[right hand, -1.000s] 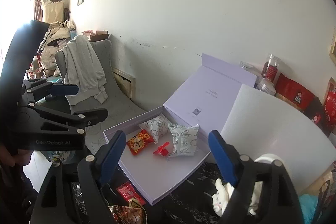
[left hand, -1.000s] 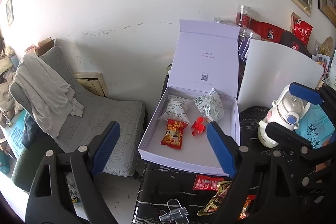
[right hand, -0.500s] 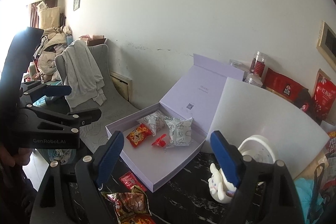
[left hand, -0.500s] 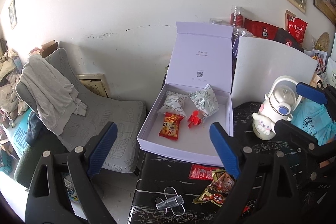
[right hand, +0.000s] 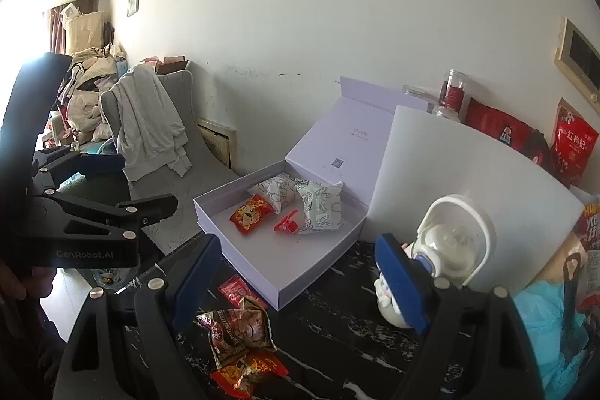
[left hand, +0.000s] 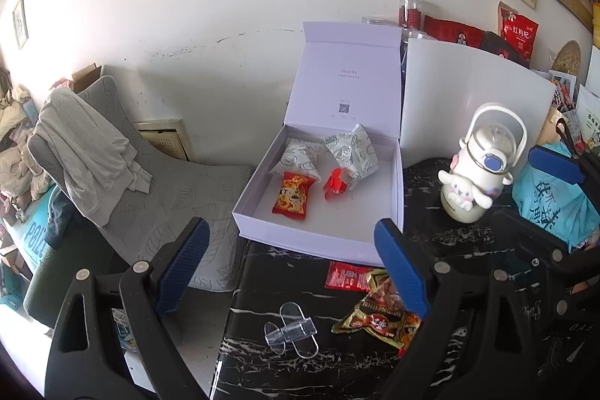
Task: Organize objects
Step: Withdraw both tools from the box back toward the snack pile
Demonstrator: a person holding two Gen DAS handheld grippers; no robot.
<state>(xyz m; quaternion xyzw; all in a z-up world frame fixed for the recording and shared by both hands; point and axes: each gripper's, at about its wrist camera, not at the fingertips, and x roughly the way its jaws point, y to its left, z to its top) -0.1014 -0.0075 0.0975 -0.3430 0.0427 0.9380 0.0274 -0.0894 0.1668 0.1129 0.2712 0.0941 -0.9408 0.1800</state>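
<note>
An open lilac box (left hand: 390, 235) (right hand: 300, 283) stands on the black marble table (left hand: 285, 373), lid upright. Inside lie a red snack packet (left hand: 293, 198) (right hand: 250, 212), a small red fan (left hand: 335, 183) (right hand: 285, 222) and two white patterned packets (left hand: 352, 152) (right hand: 320, 203). In front of the box lie a flat red sachet (left hand: 347, 275) (right hand: 236, 289), a brown-red snack bag (left hand: 378, 319) (right hand: 236, 328) and a clear plastic clip (left hand: 290, 328). My left gripper (left hand: 290, 268) is open and empty above the table's front. My right gripper (right hand: 296, 276) is open and empty beside it.
A white Cinnamoroll bottle (left hand: 474, 171) (right hand: 442, 253) stands right of the box. A white board (left hand: 468, 107) leans behind it. A blue plastic bag (left hand: 551, 205) lies far right. Red bags and jars line the back. A grey chair (left hand: 123, 171) with a sweater stands left of the table.
Both grippers have pulled back and up from the box, bringing the sachet, snack bag and clear clip into view. Both stay open.
</note>
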